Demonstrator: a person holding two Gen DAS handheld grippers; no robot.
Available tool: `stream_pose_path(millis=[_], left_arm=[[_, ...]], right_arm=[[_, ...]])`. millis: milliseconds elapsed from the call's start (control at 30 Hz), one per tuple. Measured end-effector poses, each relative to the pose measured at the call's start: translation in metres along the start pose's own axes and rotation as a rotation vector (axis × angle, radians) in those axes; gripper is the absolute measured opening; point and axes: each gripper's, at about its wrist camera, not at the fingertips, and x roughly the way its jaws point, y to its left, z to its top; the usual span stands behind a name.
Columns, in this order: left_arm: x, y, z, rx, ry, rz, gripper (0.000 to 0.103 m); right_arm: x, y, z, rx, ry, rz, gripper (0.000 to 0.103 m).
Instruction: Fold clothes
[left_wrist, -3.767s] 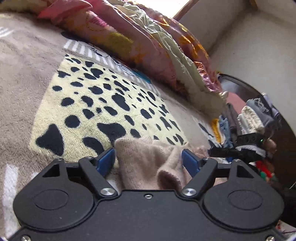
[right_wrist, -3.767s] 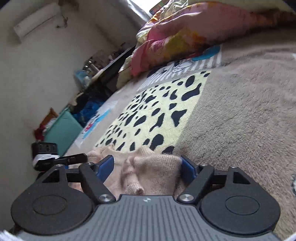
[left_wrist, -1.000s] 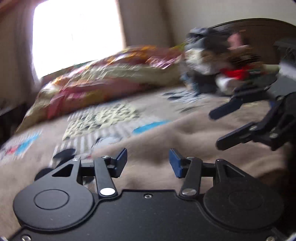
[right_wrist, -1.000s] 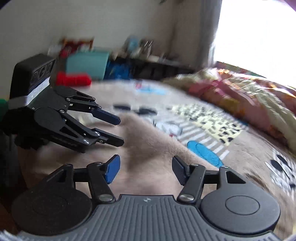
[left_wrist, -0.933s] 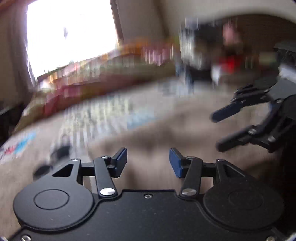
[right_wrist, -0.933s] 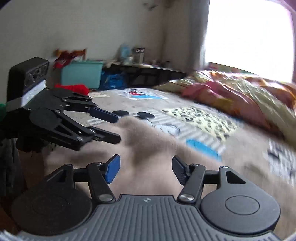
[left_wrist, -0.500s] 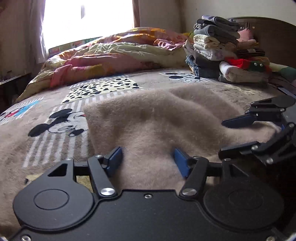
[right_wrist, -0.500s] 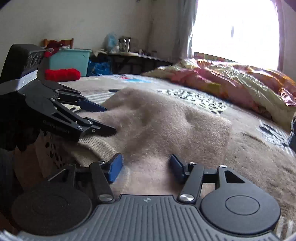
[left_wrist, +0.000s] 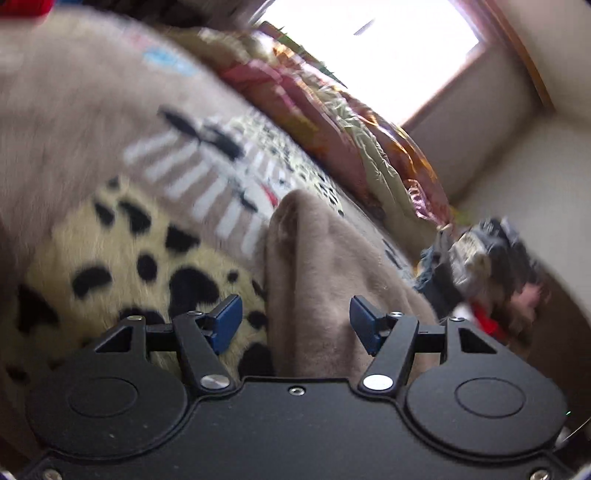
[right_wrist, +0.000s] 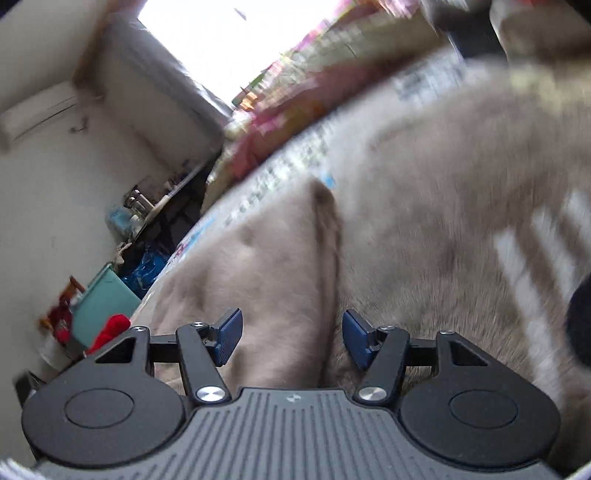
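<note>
left wrist view: the left gripper (left_wrist: 295, 325) has just been opening, jaws wide, beige sweater (left_wrist: 314, 266) running toward 12 o'clock between them unpinched; right wrist view: the right gripper (right_wrist: 291, 334) likewise gapes over the sweater's edge (right_wrist: 280, 258) on the bed (right_wrist: 461, 184).

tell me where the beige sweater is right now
The beige sweater lies on the cartoon-print bedspread, at centre of both wrist views, beside the spotted patch.

Left hand-held gripper (left_wrist: 295, 325) — black body, blue pads, silver screws; right hand-held gripper (right_wrist: 291, 336) — ribbed grey housing.
</note>
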Motion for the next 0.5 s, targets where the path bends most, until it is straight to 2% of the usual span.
stream_pose_path(millis=[100,167,267,300,333,433,467,500], left_arm=[[0.005,-0.004,-0.001,-0.029,0.026,-0.017,0.063],[0.009,-0.009,-0.001,-0.034,0.063,-0.028,0.058],[0.015,-0.012,-0.002,-0.058,0.101,-0.022,0.045],[0.014,-0.01,0.0,-0.097,0.105,-0.041,0.033],[0.011,-0.009,0.004,-0.133,0.097,-0.061,0.027],[0.002,-0.012,0.015,-0.072,0.077,-0.045,0.029],[0.004,-0.005,0.015,-0.083,0.087,-0.033,0.035],[0.006,0.003,0.015,-0.099,0.095,-0.034,0.054]], right_arm=[[0.012,-0.001,0.002,0.043,0.016,0.038,0.061],[0.018,0.006,0.005,0.035,0.047,0.057,0.061],[0.031,0.018,0.004,-0.021,0.094,0.061,0.061],[0.033,0.022,0.004,-0.028,0.102,0.071,0.06],[0.032,0.027,0.006,-0.028,0.107,0.092,0.054],[0.024,0.047,0.009,-0.084,0.117,0.135,0.047],[0.021,0.052,0.008,-0.106,0.124,0.132,0.047],[0.021,0.047,0.005,-0.087,0.139,0.104,0.059]])
